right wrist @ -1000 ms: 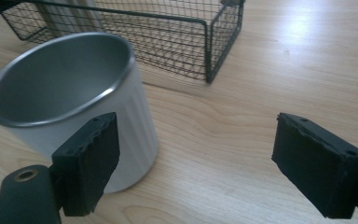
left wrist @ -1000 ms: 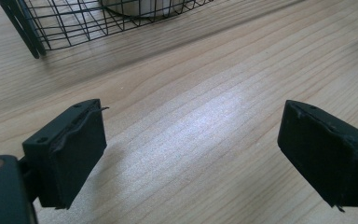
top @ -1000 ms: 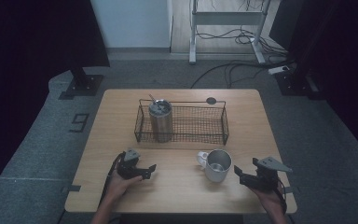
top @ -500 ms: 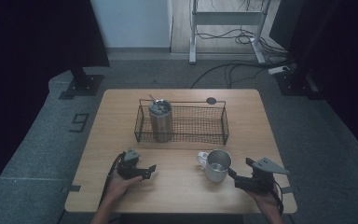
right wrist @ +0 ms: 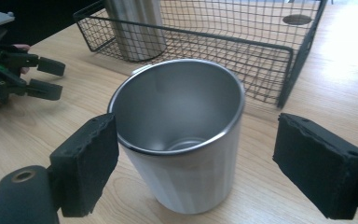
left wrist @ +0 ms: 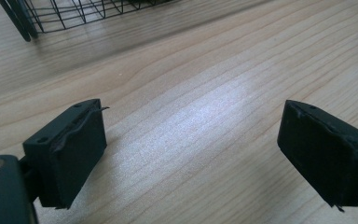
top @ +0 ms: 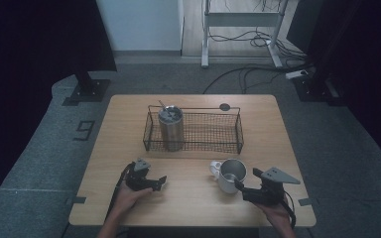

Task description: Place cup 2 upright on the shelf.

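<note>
mug: steel mug point(right wrist: 182, 135) standing upright and empty on the tabletop point(top: 193, 203), near the front edge, just in front of the basket, handle turned away from the right hand. Probably parked there as the next thing to go in.

right hand-held gripper: right hand-held gripper point(right wrist: 193, 154) sits level at the mug's side, one pad point(right wrist: 91, 163) touching or nearly touching the wall, the other standing off. Jaws have just been easing apart with the mug between them, so it's not a squeeze right now, more like lining up a grab.

left hand-held gripper: left hand-held gripper point(top: 159, 182) is parked low over bare wood, jaws apart, nothing in them. Looks like it's just waiting.

basket: wire basket point(top: 213, 147) behind the mug, with a lidded tumbler point(top: 171, 128) standing in its left end, rest of it free.

tabletop: light wood, a small dark disc point(top: 224, 106) at the back.

room: dim, grey carpet, cables point(top: 248, 74) on the floor, a metal frame point(top: 238, 20) farther back.
</note>
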### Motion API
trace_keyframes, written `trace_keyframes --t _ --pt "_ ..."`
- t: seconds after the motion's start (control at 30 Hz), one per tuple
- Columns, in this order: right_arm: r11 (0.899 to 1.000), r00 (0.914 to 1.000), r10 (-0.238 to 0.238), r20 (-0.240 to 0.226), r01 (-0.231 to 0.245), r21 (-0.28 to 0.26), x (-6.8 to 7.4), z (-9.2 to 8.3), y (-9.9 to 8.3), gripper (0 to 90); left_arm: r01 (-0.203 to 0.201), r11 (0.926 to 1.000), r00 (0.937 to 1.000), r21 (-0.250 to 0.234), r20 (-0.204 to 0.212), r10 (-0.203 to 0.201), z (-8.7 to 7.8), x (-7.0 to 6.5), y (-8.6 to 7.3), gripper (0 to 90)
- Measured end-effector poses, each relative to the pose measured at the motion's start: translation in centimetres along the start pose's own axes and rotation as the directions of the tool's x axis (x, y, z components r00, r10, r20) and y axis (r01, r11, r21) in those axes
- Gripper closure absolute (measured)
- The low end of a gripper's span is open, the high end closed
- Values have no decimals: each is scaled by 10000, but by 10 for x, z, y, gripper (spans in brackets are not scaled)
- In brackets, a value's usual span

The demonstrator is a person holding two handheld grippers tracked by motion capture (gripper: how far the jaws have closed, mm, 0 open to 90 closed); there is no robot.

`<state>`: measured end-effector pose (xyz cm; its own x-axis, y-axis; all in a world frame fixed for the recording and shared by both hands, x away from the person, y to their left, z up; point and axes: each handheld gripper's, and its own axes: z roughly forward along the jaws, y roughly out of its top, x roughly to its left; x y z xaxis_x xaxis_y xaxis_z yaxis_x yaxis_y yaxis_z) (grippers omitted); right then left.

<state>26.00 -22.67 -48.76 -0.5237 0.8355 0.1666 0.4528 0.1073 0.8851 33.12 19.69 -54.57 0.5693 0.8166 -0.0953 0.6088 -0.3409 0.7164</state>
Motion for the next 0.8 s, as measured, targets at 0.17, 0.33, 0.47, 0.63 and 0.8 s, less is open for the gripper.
trace_keyframes --t 0.17,0.33,0.47,0.63,0.8 --pt "9999 9999 -116 -84 117 117 4 6 1 132 60 10000 10000 32 -28 -60 0 0 0 84" --pt "9997 9997 -194 -119 196 165 6 11 1 125 32 10000 10000 51 -11 -32 0 0 0 84" --pt "9997 9998 -182 -115 184 165 5 16 2 97 37 10000 10000 52 -31 -37 0 -1 0 84" --pt "9993 9993 -311 -223 316 208 6 24 2 70 21 10000 10000 63 -37 -21 0 -1 0 85" --pt "9983 9986 -474 -249 482 324 9 32 3 44 24 10000 10000 53 -1 -24 0 -1 0 84"
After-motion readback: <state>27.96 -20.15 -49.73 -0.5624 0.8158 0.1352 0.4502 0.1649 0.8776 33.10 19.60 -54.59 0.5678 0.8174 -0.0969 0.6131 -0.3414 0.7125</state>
